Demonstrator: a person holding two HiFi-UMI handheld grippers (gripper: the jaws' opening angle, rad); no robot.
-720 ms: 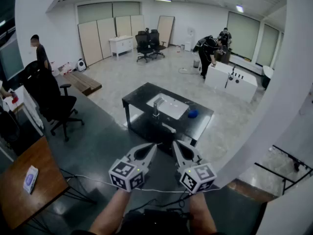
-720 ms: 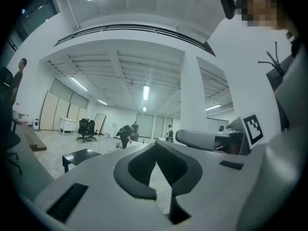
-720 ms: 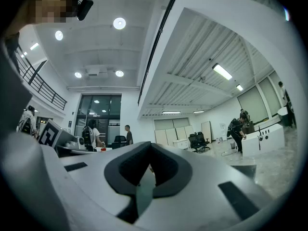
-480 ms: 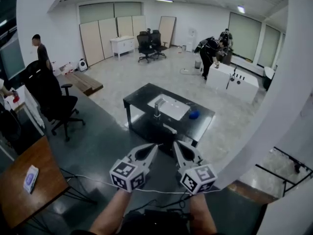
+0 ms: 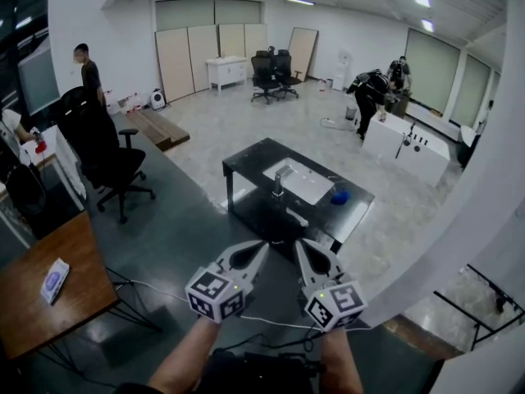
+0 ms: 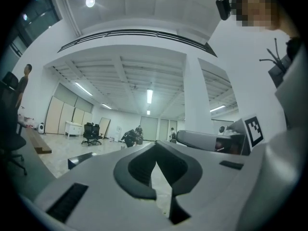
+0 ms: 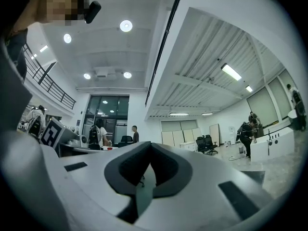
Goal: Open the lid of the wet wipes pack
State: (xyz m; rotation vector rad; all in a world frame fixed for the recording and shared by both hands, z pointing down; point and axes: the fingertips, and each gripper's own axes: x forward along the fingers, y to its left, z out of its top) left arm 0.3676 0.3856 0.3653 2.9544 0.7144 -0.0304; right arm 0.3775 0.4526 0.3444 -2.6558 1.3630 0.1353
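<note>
Right now I am holding both grippers out over open floor, well to the right of the brown worktop (image 5: pixel 33 318), and neither is carrying anything. My left gripper (image 5: pixel 257 249) is clenched, its jaws meeting tip to tip with nothing between them in the left gripper view. My right gripper (image 5: pixel 300 249) is showing the same in its own view, with the jaws pressed together on air. Both are pointing roughly level and away from me across the room, not toward the worktop.

The wet wipes pack (image 5: pixel 54 280) is lying flat on that worktop, close to its right-hand edge, so it is sitting well apart from both grippers and off to their left. Its long axis is running away from me and leaning slightly to the right. A bluish patch is showing on its top face, which I am taking for the lid, though it is too small to say whether it is fully down.

My left gripper is the nearer of the two. As I am judging it, the coming move is hinging on turning left to face the worktop.
</note>
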